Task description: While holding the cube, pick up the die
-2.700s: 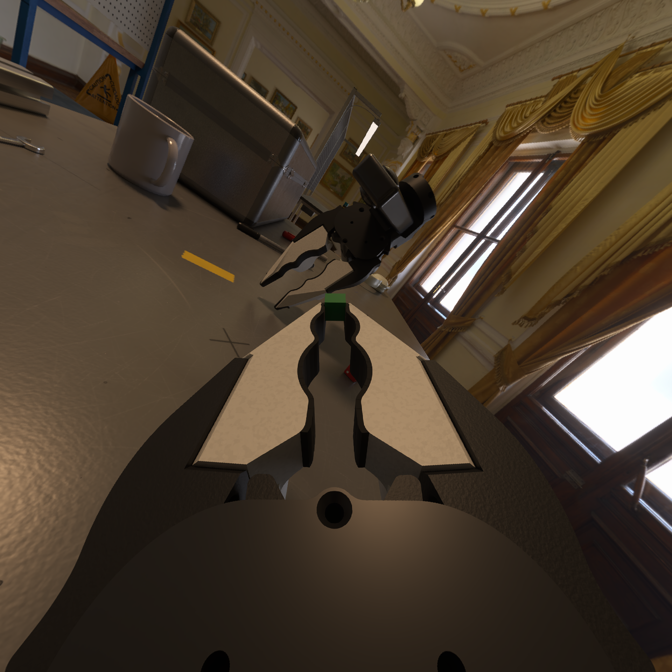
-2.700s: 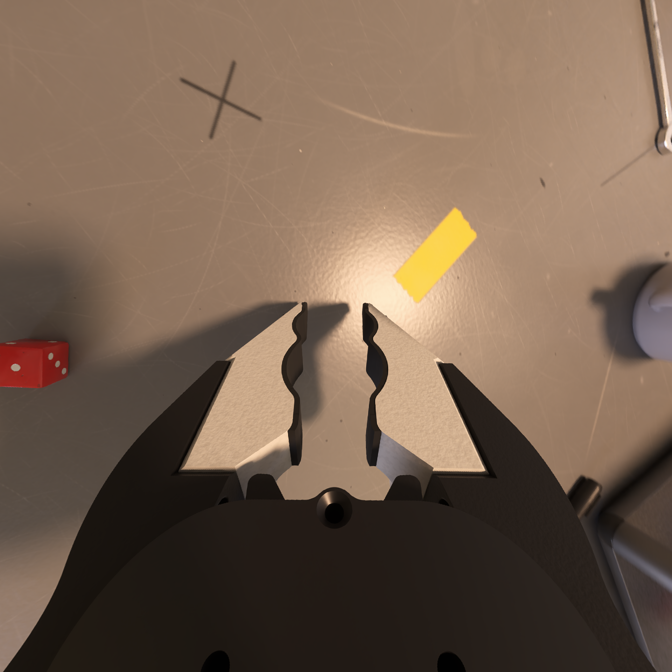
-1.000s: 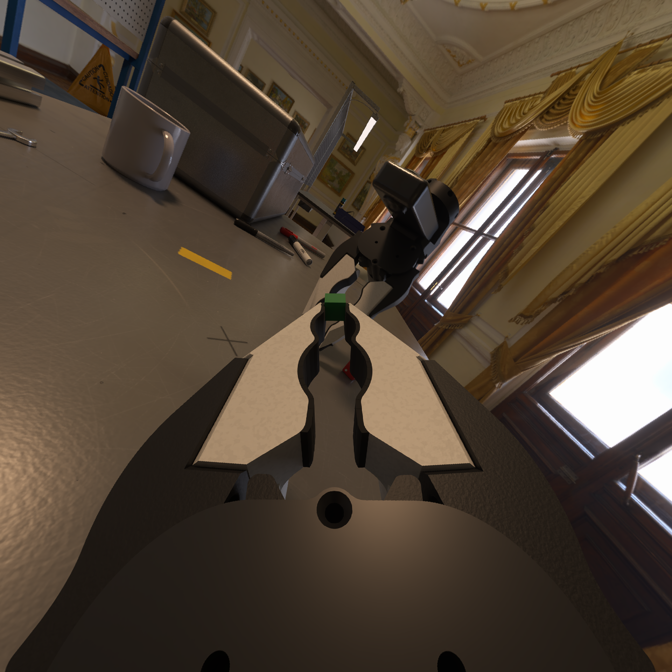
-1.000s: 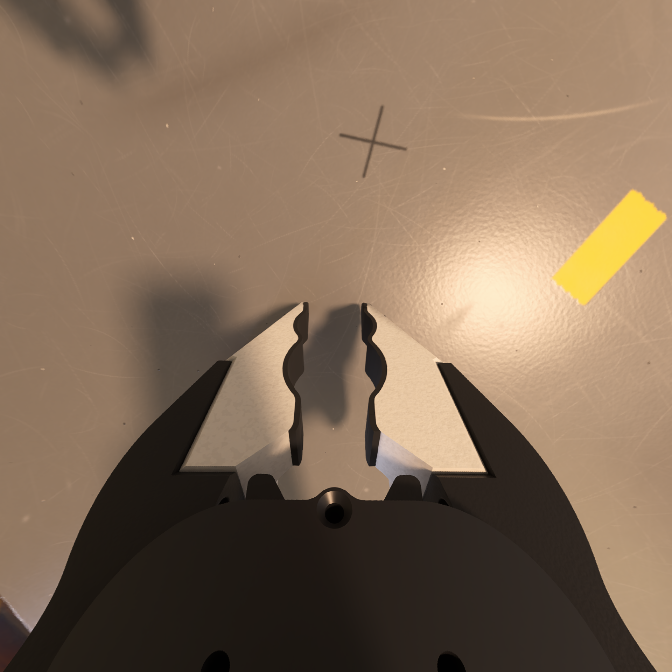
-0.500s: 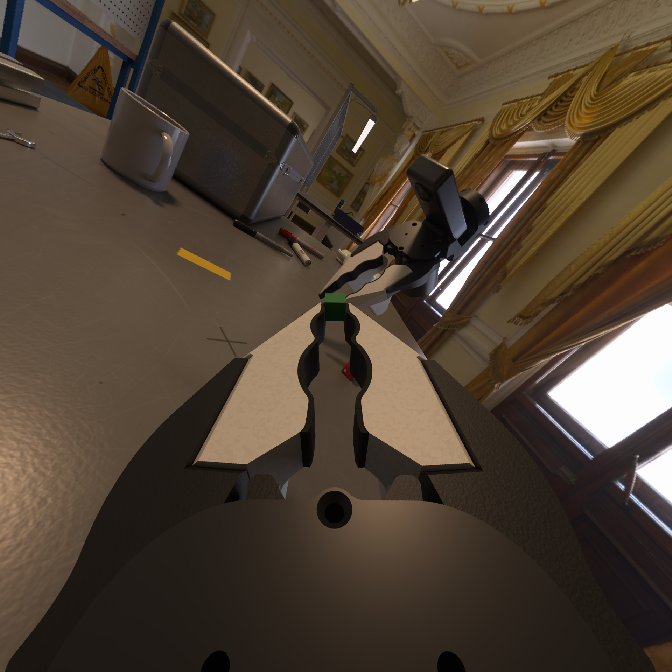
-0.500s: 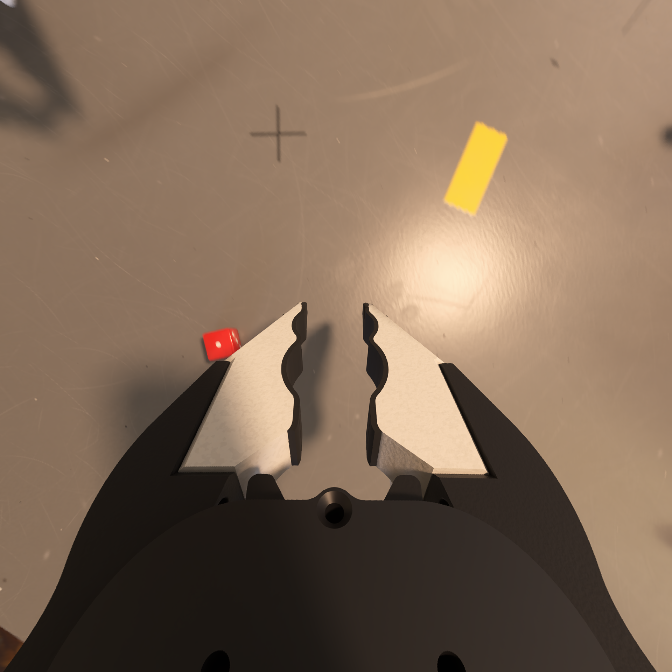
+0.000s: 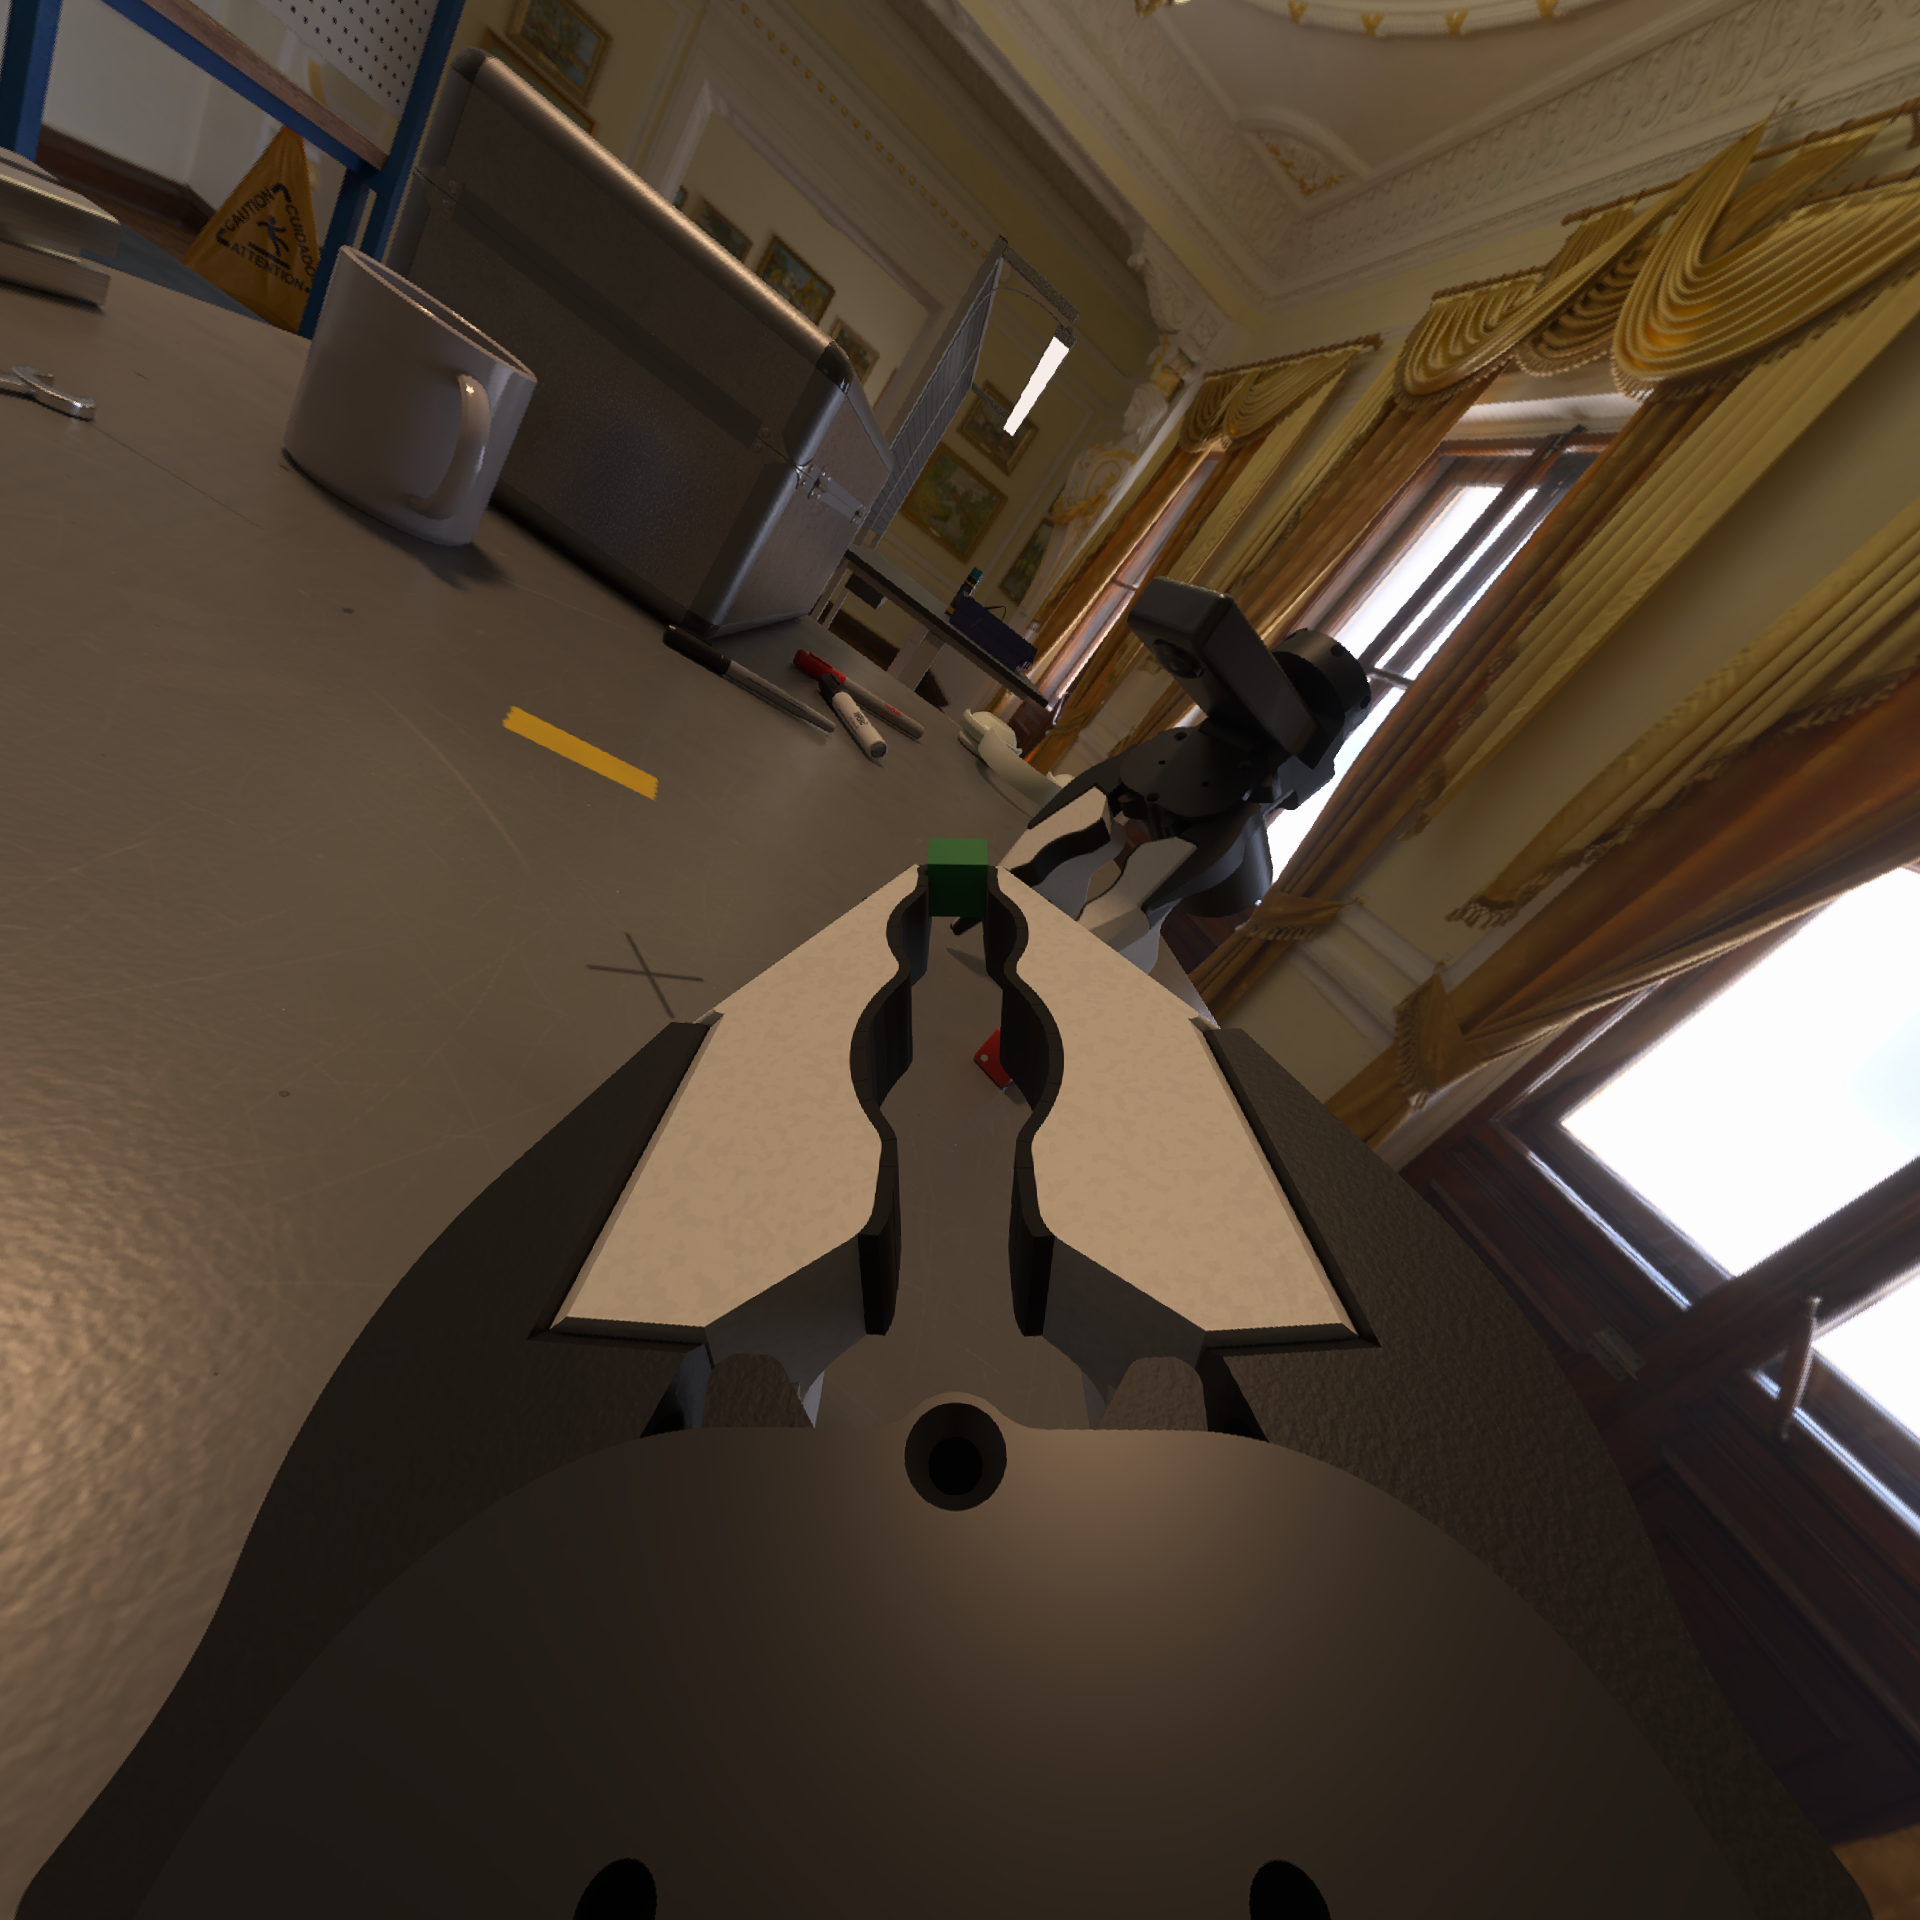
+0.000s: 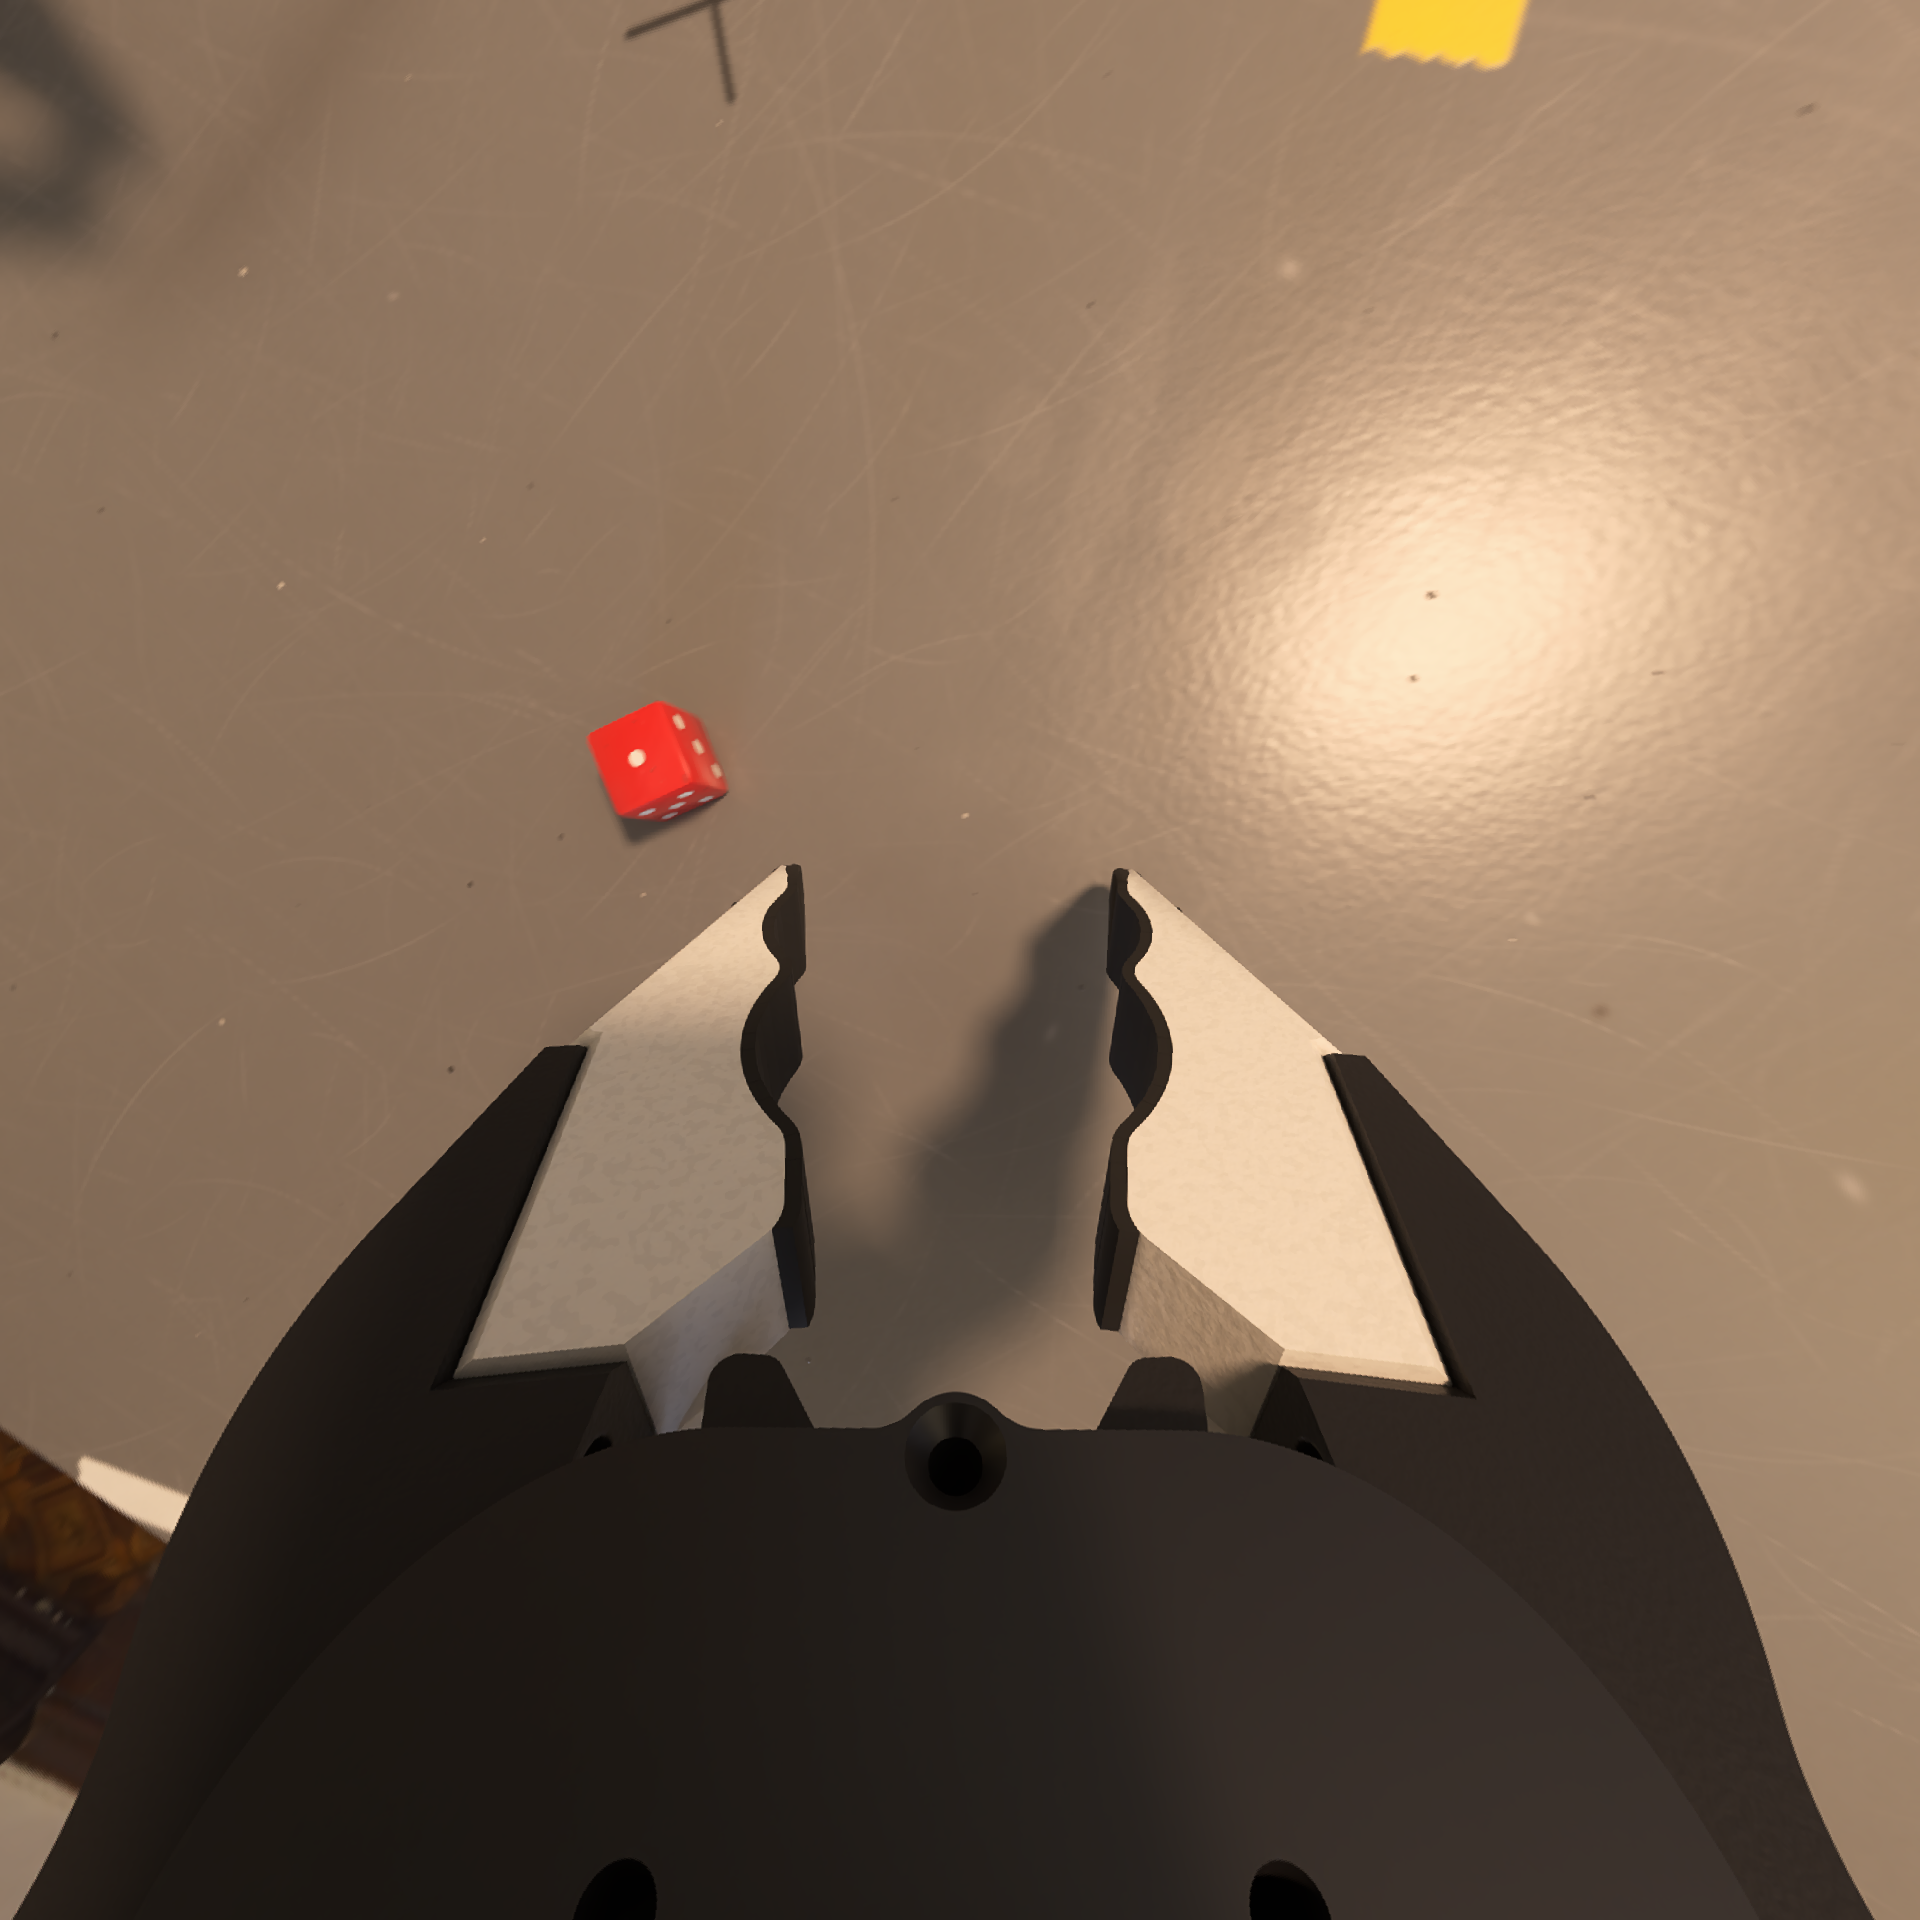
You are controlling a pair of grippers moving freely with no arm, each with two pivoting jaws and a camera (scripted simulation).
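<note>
A scuffed grey-brown surface (image 8: 1039,416) fills my right wrist view. A red die (image 8: 655,761) with white pips rests on it, left of centre. A drawn cross (image 8: 707,31) and a yellow tape strip (image 8: 1444,31) sit at the top edge. In my left wrist view, a white mug (image 7: 400,400) stands upper left, just beside a silver metal case (image 7: 644,416). A small wrench (image 7: 47,395) lies at the far left edge. Pens and markers (image 7: 831,701) lie near the case, above centre.
</note>
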